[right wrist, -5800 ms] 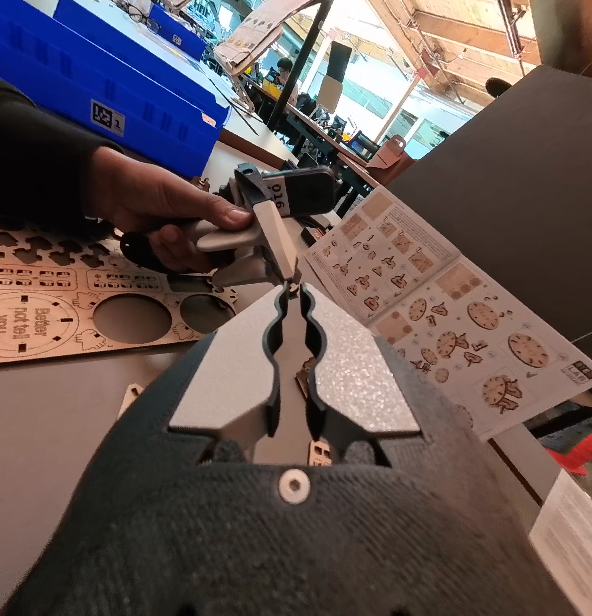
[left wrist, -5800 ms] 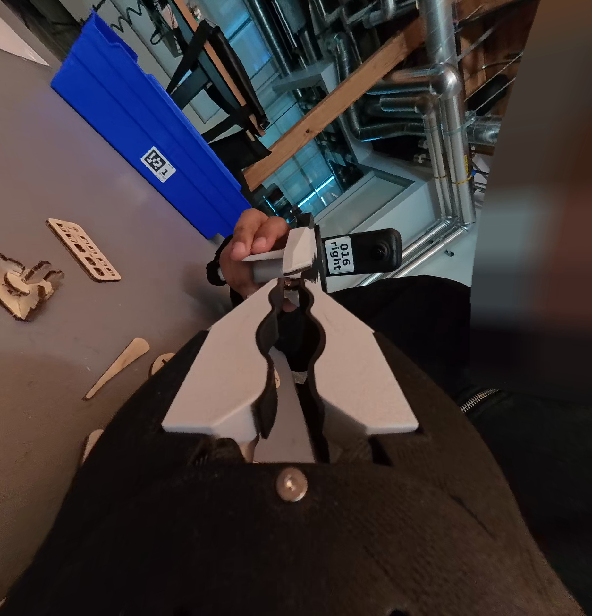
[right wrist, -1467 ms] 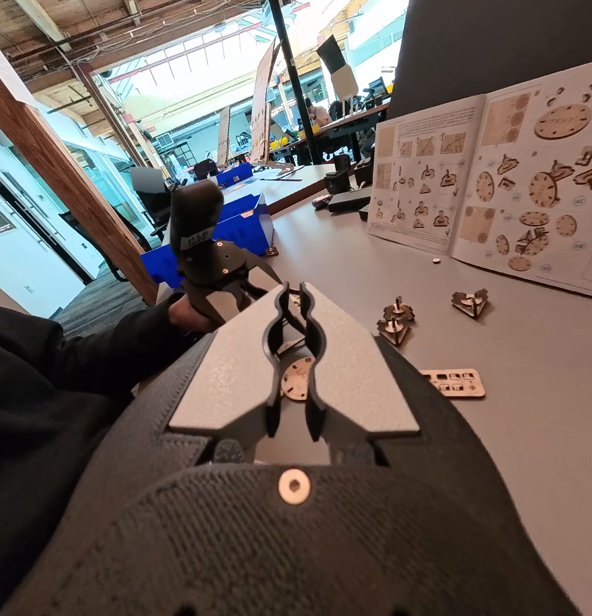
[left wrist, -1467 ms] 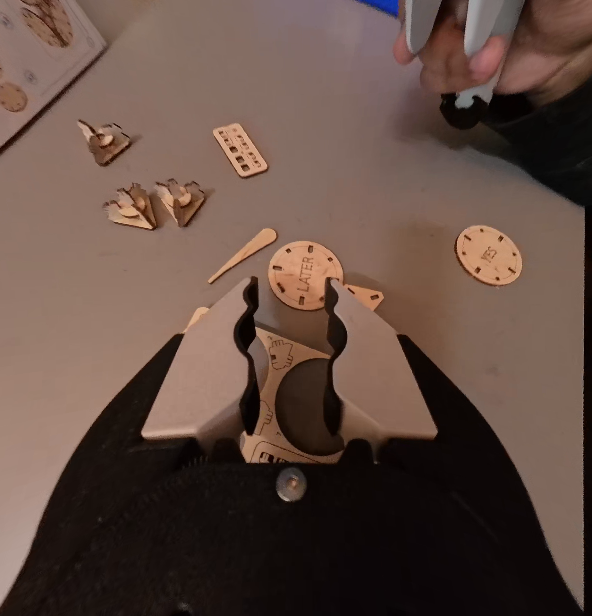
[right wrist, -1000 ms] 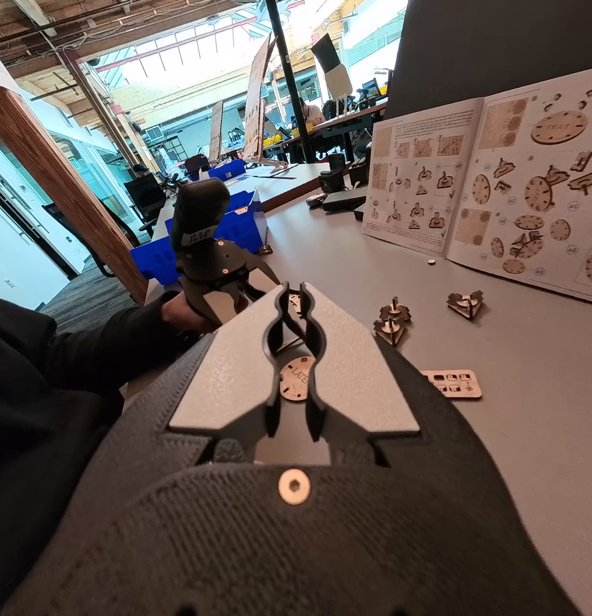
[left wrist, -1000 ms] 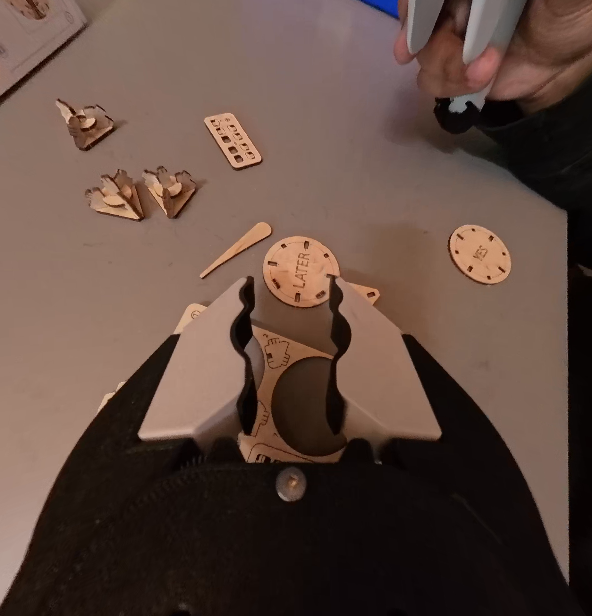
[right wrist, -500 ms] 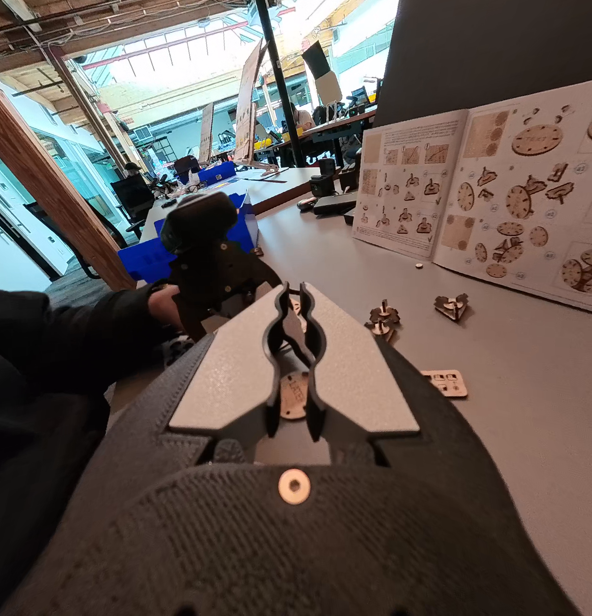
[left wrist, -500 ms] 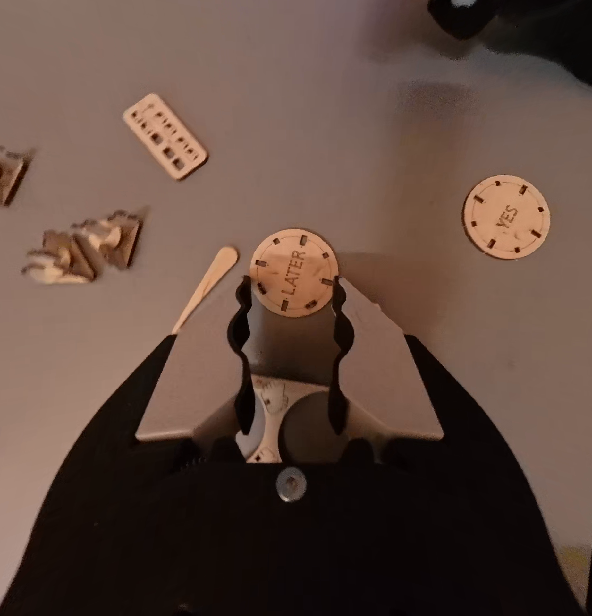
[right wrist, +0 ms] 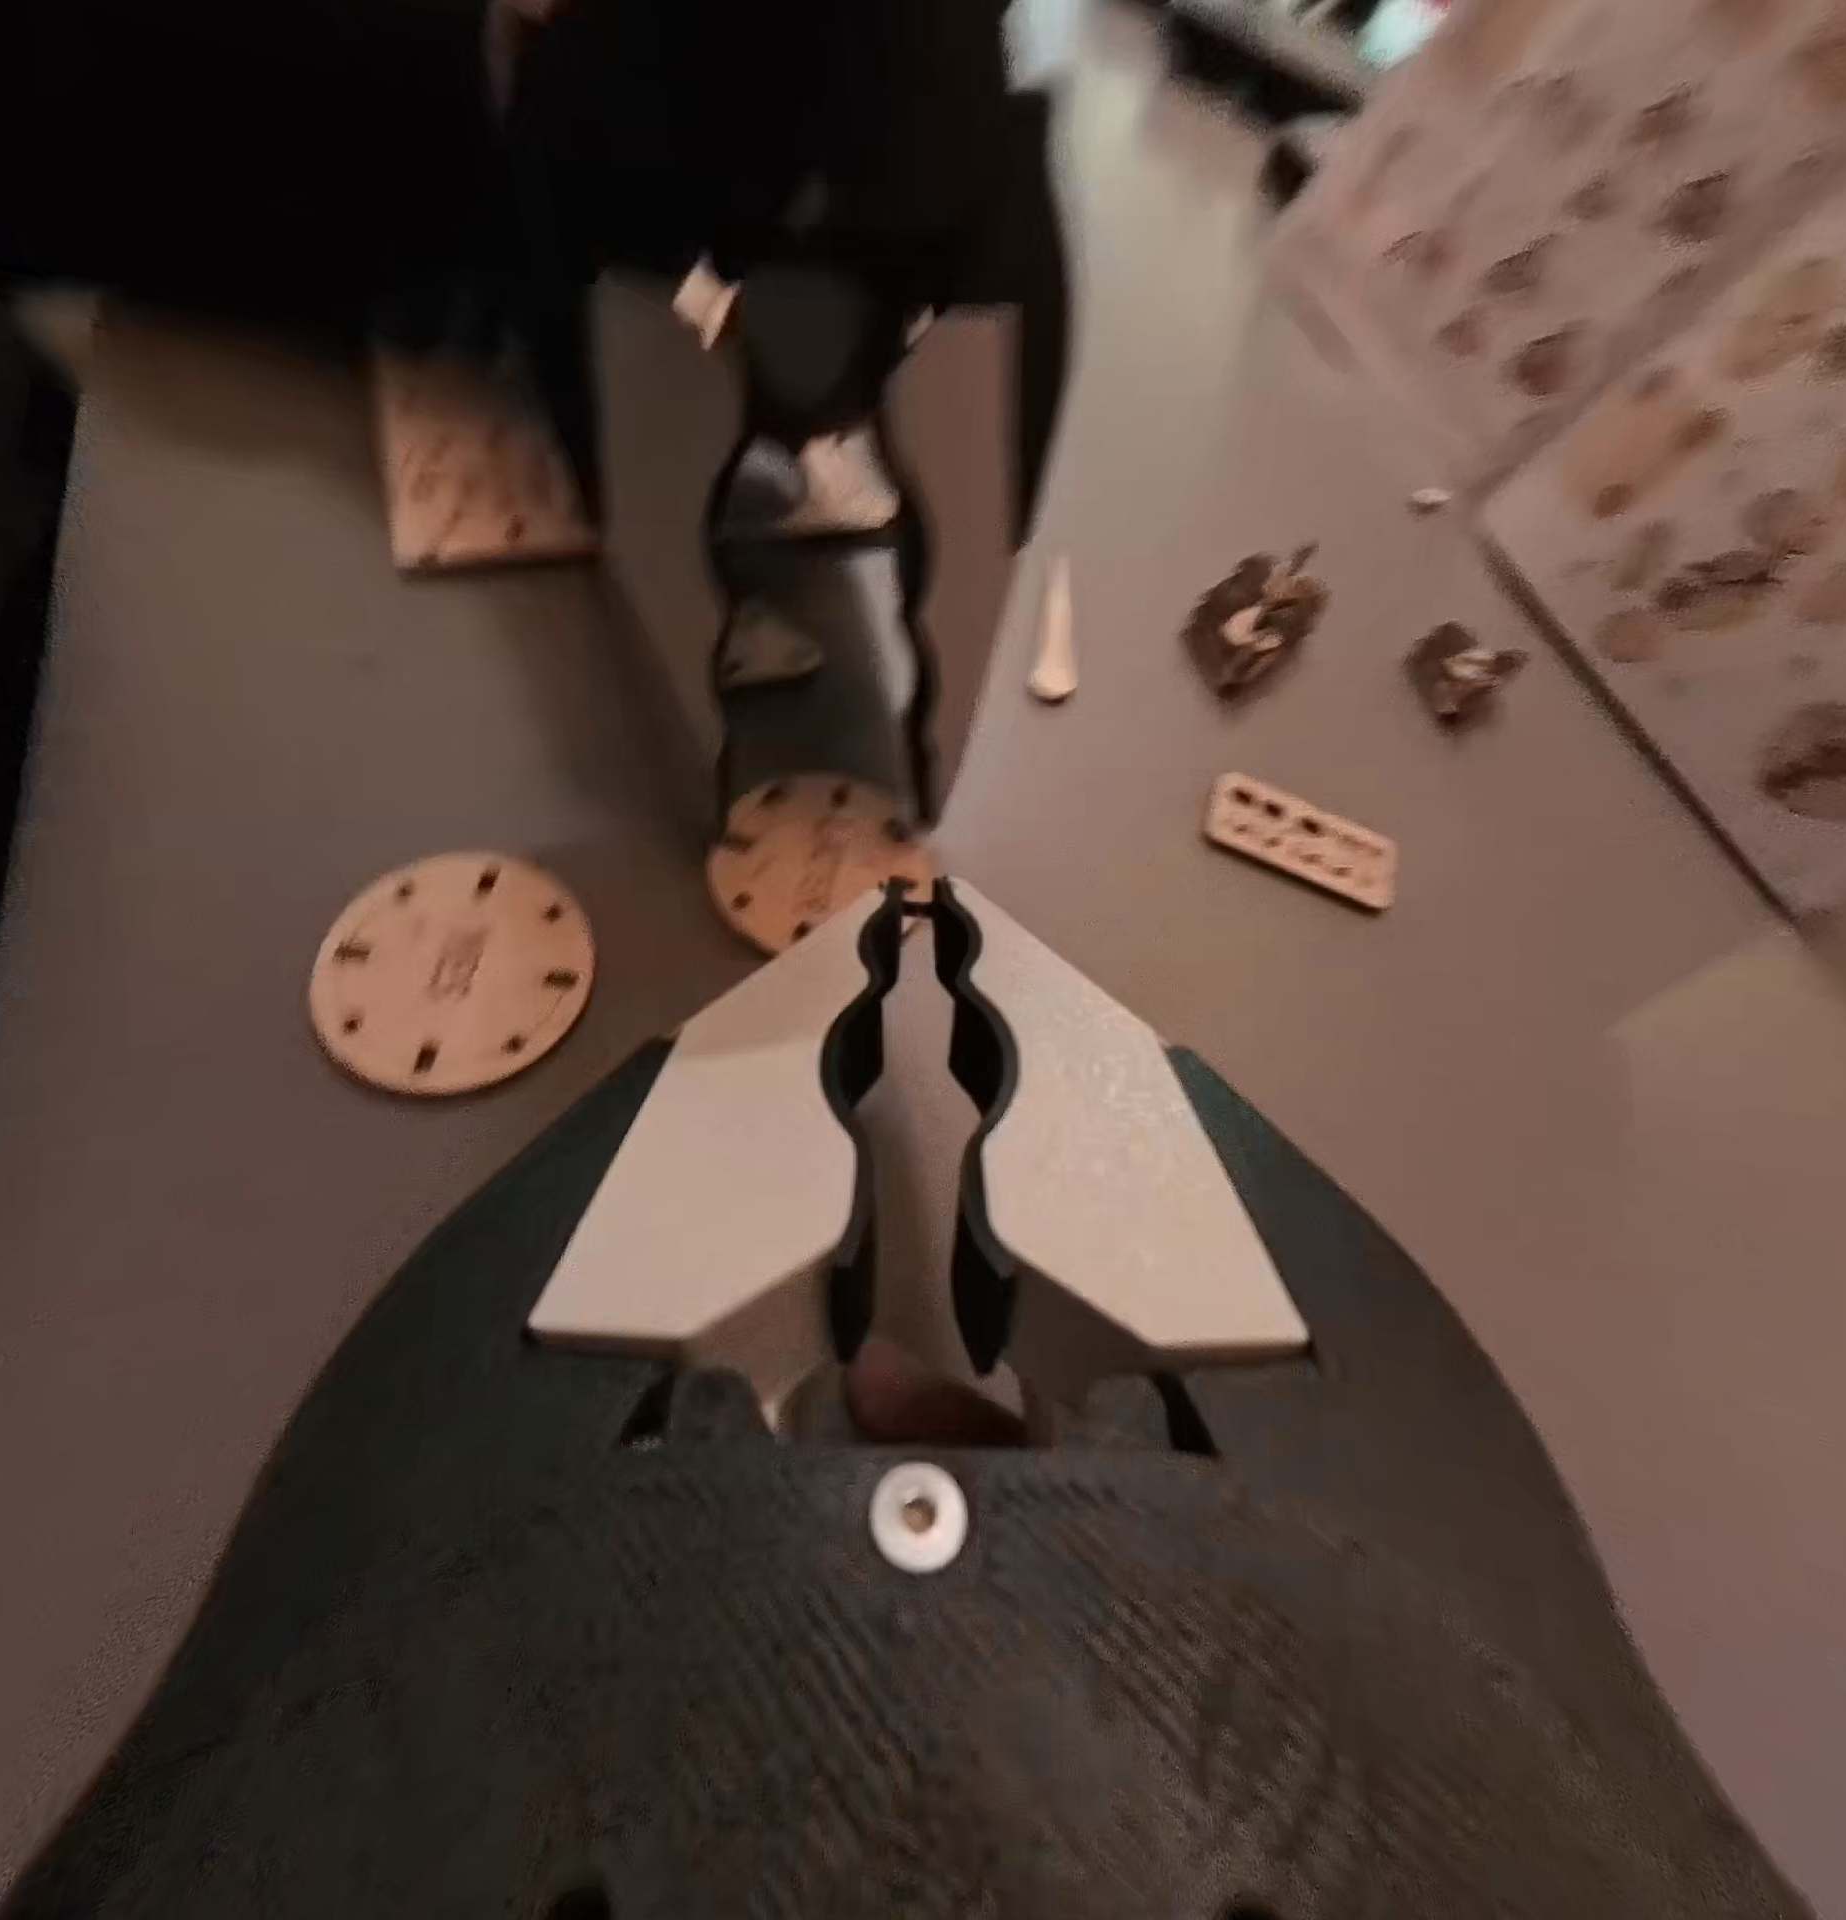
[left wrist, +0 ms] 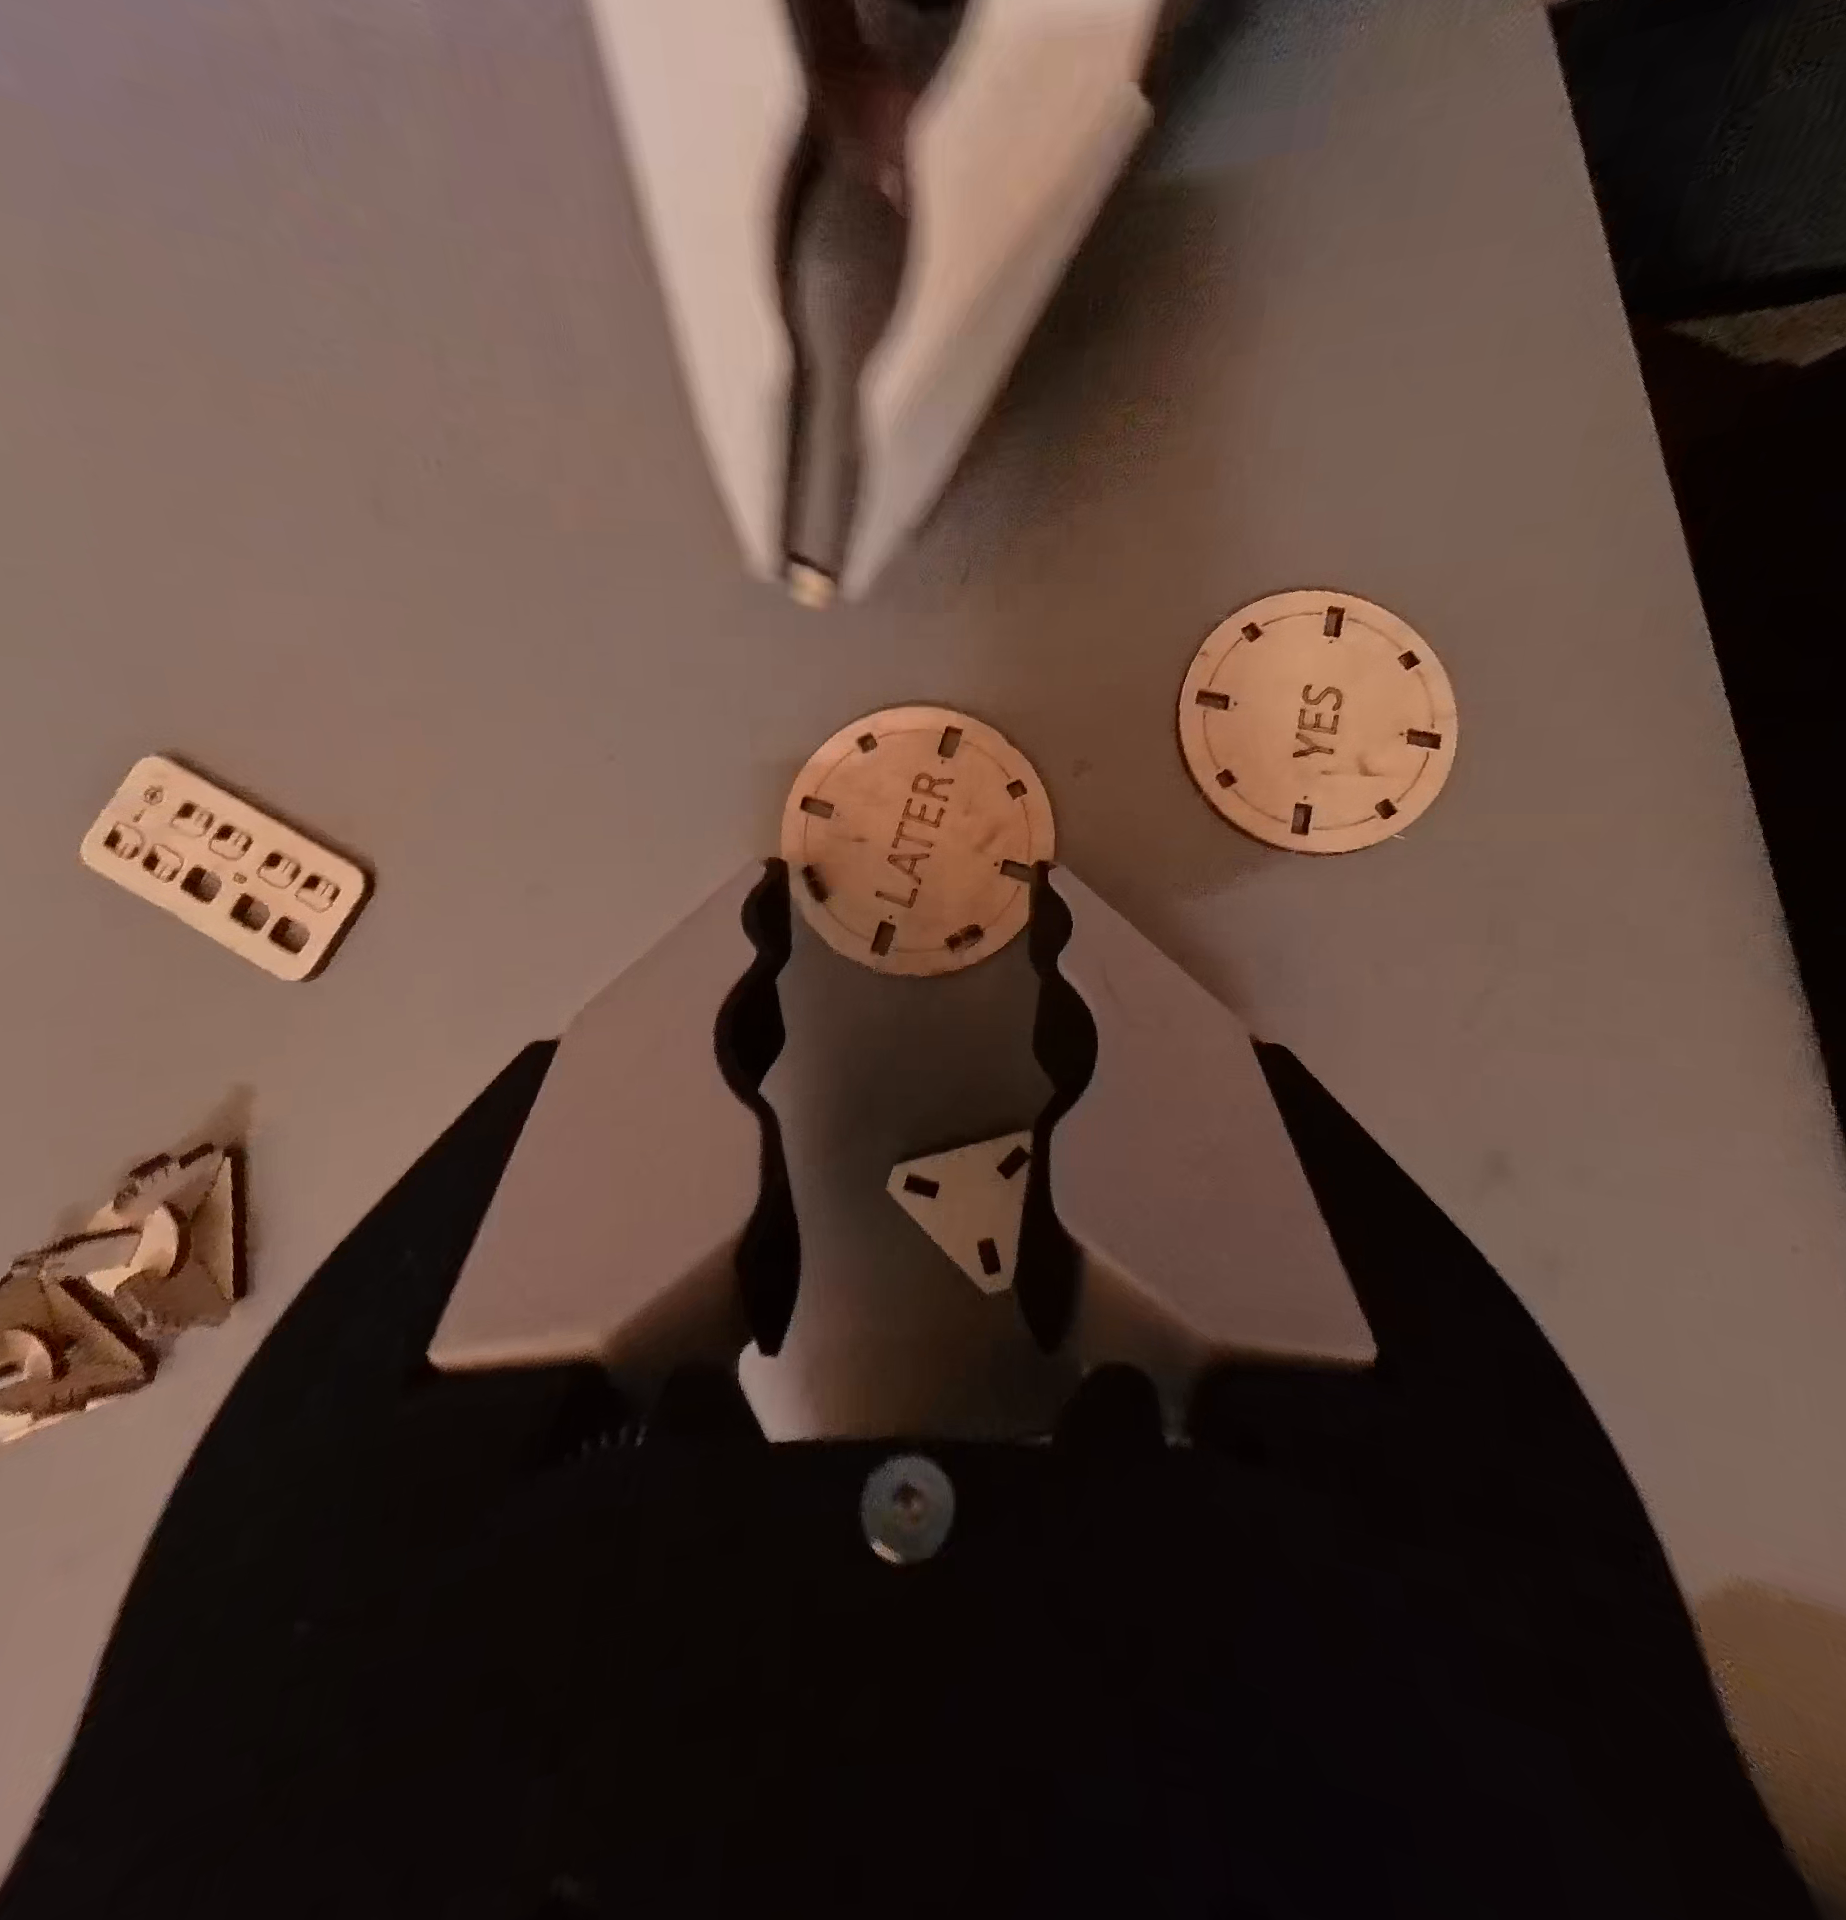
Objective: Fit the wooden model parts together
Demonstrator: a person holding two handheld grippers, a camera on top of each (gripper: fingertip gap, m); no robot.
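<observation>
Two hand-held grippers meet over a grey table [left wrist: 379, 416] scattered with small laser-cut wooden parts, seen from a camera on each gripper.

The left gripper [left wrist: 906, 871] points down at the table with its jaws spread wide. A round wooden disc [left wrist: 919, 840] with engraved lettering and slots around its rim lies flat on the table between the fingertips. The tips stand at the disc's two edges; whether they press on it cannot be told. A small wooden triangle [left wrist: 966, 1210] with three slots lies on the table farther back between the fingers.

The right gripper [right wrist: 914, 888] comes in from the opposite side, its tips nearly together and pinching a tiny pale piece [left wrist: 810, 594]; what that piece is cannot be made out. Its tips hang just beyond the far edge of the disc.

A second engraved disc [left wrist: 1317, 722] lies near the first, toward the table's edge. On the other side lie a small wooden rectangular plate [left wrist: 238, 871] with cut-out holes and small assembled wooden pieces [left wrist: 119, 1268]. The right wrist view, blurred, also shows a slim wooden pointer [right wrist: 1054, 634] and an open instruction booklet [right wrist: 1677, 364].
</observation>
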